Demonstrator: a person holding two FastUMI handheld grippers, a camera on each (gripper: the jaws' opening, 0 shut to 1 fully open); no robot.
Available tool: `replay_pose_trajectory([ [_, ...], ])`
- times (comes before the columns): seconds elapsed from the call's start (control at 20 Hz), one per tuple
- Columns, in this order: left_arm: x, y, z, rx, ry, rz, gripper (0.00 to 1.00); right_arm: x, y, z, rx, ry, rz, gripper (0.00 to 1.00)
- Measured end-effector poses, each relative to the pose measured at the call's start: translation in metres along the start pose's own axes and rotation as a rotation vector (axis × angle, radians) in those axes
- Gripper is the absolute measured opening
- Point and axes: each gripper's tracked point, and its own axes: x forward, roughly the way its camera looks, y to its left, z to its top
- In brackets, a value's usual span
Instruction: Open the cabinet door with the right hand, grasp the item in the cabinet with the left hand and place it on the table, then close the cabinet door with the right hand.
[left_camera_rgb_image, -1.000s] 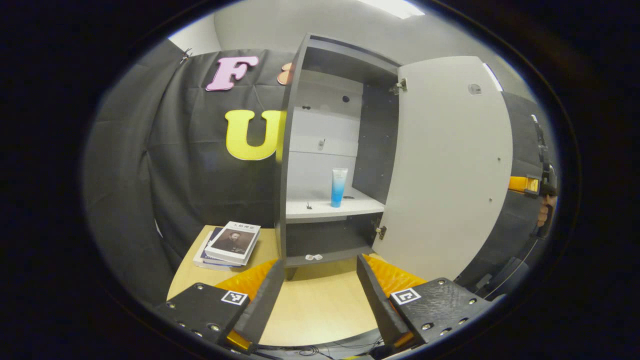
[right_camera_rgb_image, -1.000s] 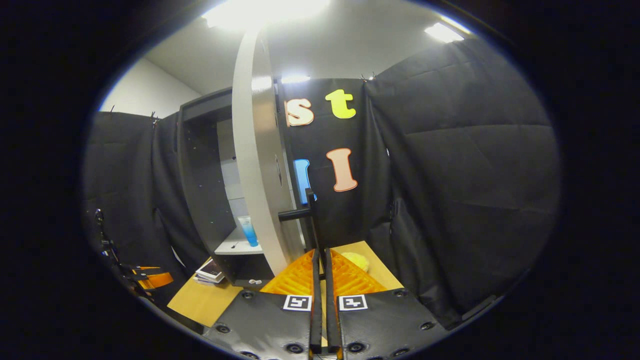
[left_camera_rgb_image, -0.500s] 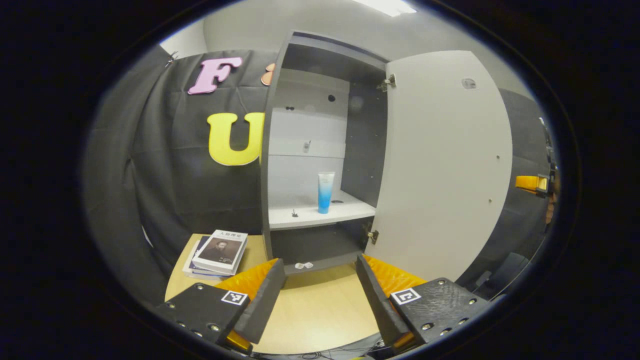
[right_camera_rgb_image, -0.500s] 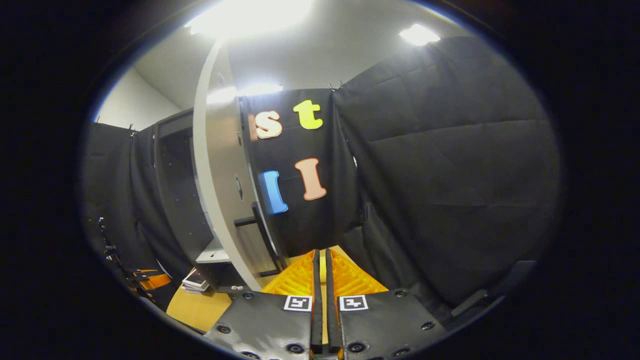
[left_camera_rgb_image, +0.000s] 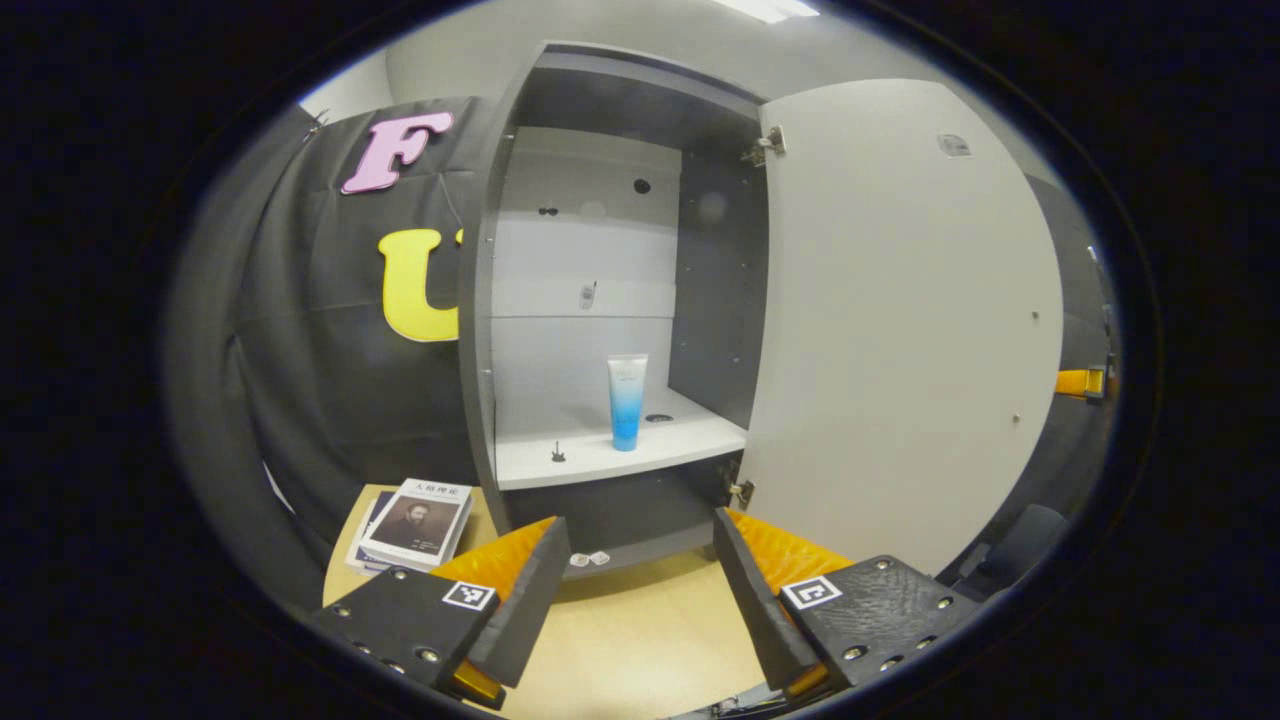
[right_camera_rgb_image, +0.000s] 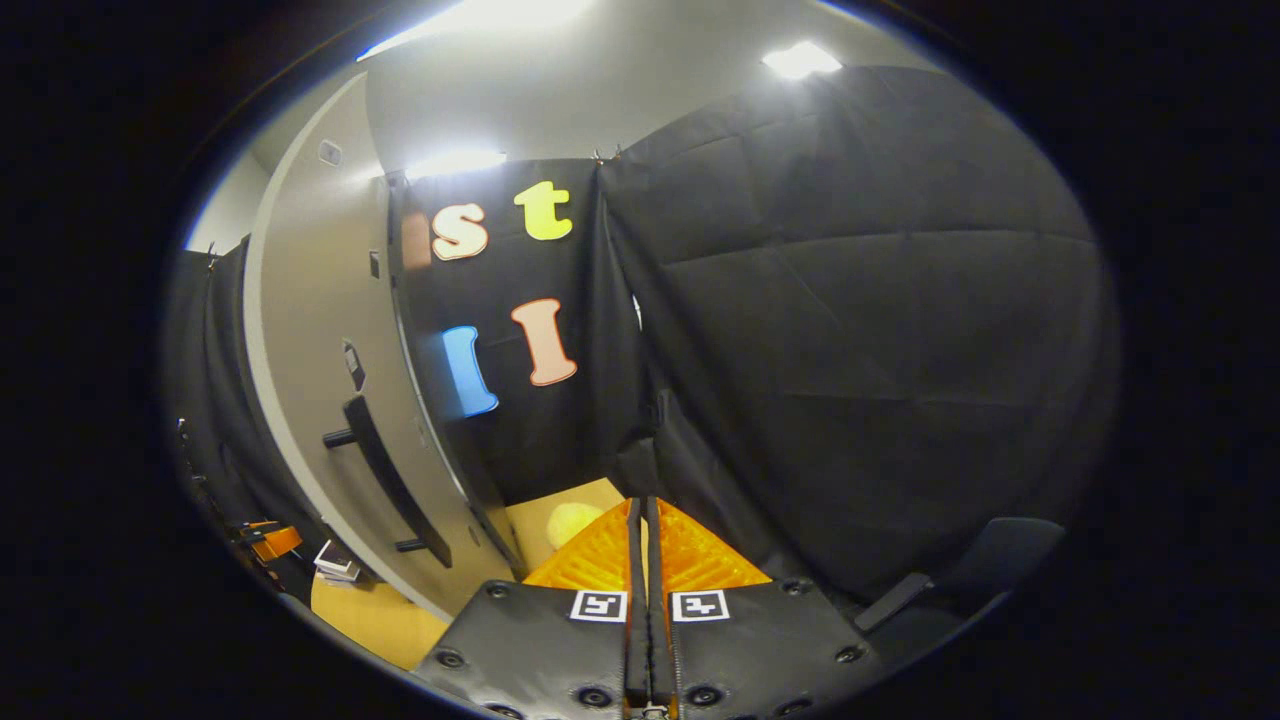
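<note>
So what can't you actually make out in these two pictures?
- Left gripper view: print on the tube and the book cover is too small.
- Left gripper view: the small dark bit on the shelf is too tiny to identify.
- Right gripper view: the yellow object is partly hidden behind the right claw.

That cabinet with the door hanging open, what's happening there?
A person works two handheld grippers. The cabinet door stands wide open. The left gripper, jaws apart, faces the blue tube standing upright on the shelf, not yet touching it. The right gripper, jaws together, holds nothing, off the door handle.
</note>
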Motion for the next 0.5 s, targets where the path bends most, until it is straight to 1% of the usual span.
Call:
replay_pose_trajectory([
  [0.05,0.008,-0.001,0.004,-0.002,0.000,0.008,0.87,0.003,0.001,0.004,0.017,-0.016,0.002,0.03],
  [0.1,0.016,0.000,0.011,-0.002,-0.006,0.018,0.88,0.012,0.001,0.006,0.035,-0.030,-0.014,0.06],
  [0.15,0.023,0.002,0.018,0.001,-0.016,0.029,0.88,0.018,0.004,0.011,0.054,-0.047,-0.007,0.08],
  [0.2,0.033,0.003,0.027,0.007,-0.027,0.040,0.88,0.021,0.005,0.013,0.071,-0.055,-0.005,0.14],
  [0.25,0.042,0.005,0.034,0.013,-0.037,0.055,0.87,0.030,0.005,0.017,0.093,-0.062,-0.011,0.24],
  [0.3,0.051,0.006,0.043,0.020,-0.047,0.068,0.87,0.045,0.008,0.025,0.120,-0.069,0.000,0.25],
  [0.35,0.059,0.007,0.047,0.022,-0.053,0.080,0.87,0.060,0.008,0.030,0.135,-0.073,0.002,0.31],
  [0.4,0.069,0.008,0.052,0.022,-0.061,0.089,0.87,0.075,0.003,0.031,0.143,-0.080,-0.006,0.32],
  [0.45,0.079,0.008,0.059,0.023,-0.070,0.096,0.87,0.088,0.003,0.032,0.149,-0.084,0.010,0.41],
  [0.5,0.089,0.009,0.063,0.027,-0.079,0.109,0.87,0.095,0.001,0.033,0.153,-0.079,0.017,0.61],
])
